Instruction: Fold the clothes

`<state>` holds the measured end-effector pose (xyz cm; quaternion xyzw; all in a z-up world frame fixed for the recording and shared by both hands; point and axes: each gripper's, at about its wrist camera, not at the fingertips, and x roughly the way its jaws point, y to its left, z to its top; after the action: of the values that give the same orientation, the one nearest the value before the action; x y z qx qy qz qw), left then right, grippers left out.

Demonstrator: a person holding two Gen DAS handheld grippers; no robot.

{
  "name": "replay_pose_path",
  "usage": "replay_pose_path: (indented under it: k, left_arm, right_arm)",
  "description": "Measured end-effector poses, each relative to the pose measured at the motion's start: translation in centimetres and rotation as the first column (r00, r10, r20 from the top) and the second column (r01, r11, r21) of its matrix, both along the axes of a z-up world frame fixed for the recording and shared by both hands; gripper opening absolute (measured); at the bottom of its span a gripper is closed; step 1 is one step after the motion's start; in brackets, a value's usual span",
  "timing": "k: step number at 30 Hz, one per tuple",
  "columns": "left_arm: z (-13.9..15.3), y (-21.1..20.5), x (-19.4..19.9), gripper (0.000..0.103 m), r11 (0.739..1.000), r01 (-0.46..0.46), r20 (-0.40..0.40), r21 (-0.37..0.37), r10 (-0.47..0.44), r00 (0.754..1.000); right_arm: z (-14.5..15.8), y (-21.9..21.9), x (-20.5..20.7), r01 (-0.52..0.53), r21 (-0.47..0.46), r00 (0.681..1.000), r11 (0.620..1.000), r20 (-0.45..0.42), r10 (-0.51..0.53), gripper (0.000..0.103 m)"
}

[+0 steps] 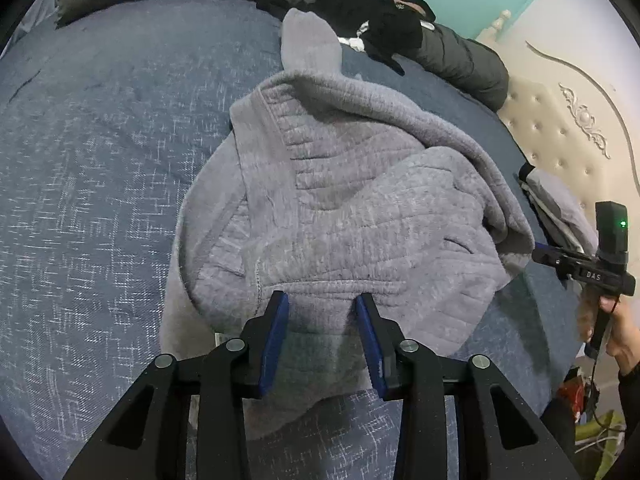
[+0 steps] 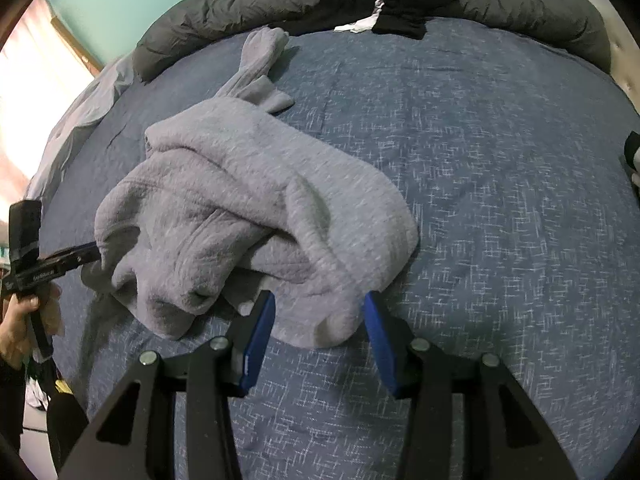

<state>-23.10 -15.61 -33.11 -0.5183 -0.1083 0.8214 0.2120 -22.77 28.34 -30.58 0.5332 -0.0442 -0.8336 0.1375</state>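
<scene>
The grey fleece garment (image 1: 340, 208) lies bunched on the blue bedspread (image 1: 100, 200) (one sleeve trailing toward the dark duvet (image 2: 240, 8)). At its near hem the left gripper (image 1: 322, 300) straddles cloth, jaws part-open; beside it, the right gripper (image 2: 320, 300) is likewise apart.

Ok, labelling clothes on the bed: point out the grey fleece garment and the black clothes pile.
grey fleece garment (image 1: 344, 208): left wrist view, quilted middle.
black clothes pile (image 1: 376, 24): left wrist view, middle of the heap.
</scene>
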Motion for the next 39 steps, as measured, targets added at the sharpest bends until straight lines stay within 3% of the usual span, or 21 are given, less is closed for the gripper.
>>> replay_pose_path:
  k: [2,3,4,12,17,19,21,23,25,31,37,39]
  left_arm:
    - [-0.3,0.1,0.1,0.024,1.000,0.014,-0.002,0.000,-0.014,1.000]
    - [-0.4,0.1,0.1,0.012,1.000,0.021,-0.003,-0.001,-0.021,1.000]
    - [-0.4,0.2,0.2,0.009,1.000,0.027,-0.012,-0.009,-0.027,1.000]
    - [1.0,0.3,1.5,0.008,0.996,0.063,-0.023,-0.059,-0.064,0.998]
    - [0.7,0.0,2.3,0.013,0.991,0.063,-0.004,-0.122,-0.064,0.998]
    - [0.6,0.1,2.4,0.014,0.987,0.068,-0.005,-0.144,-0.069,0.998]
    - [0.5,0.1,2.5,0.014,0.984,0.072,-0.006,-0.164,-0.074,0.997]
    - [1.0,0.0,2.7,0.017,0.987,0.064,-0.014,-0.150,-0.067,0.998]
    - [1.4,0.0,3.0,0.029,0.987,0.071,-0.024,-0.146,-0.075,0.997]
    - [2.0,-0.9,3.5,0.032,0.989,0.050,-0.034,-0.136,-0.055,0.998]
    - [0.6,-0.4,2.8,0.034,0.976,0.038,-0.013,-0.213,-0.042,0.999]
    - [0.1,-0.1,2.6,0.043,0.979,0.041,-0.002,-0.201,-0.042,0.999]
  right_arm:
    - [0.0,0.1,0.0,0.001,0.001,1.000,1.000,-0.001,-0.001,0.047]
    - [0.0,0.2,0.0,0.003,-0.001,1.000,1.000,-0.002,-0.003,0.047]
    - [0.0,0.3,0.0,0.006,-0.003,1.000,1.000,-0.002,-0.006,0.047]
    - [0.0,0.6,-0.1,0.011,-0.010,1.000,1.000,-0.004,-0.012,0.047]
    - [-0.3,0.6,0.1,0.021,-0.049,1.000,0.999,0.011,-0.021,0.047]
    - [-0.7,0.3,0.2,0.008,-0.044,1.000,0.999,0.023,-0.007,0.055]
    - [-1.1,0.0,0.3,-0.001,-0.034,0.999,0.999,0.039,0.002,0.057]
    - [-1.7,0.1,0.3,0.008,-0.044,0.998,0.999,0.058,-0.005,0.059]
    - [-2.0,0.2,0.1,0.020,-0.049,0.998,0.999,0.068,-0.016,0.061]
    - [-2.6,0.0,-0.4,0.034,-0.045,0.997,0.998,0.075,-0.030,0.061]
    - [-2.8,-0.6,-0.5,0.029,-0.035,0.996,0.999,0.081,-0.027,0.061]
    - [-3.0,-0.6,-0.4,0.031,-0.029,0.996,0.999,0.086,-0.028,0.061]
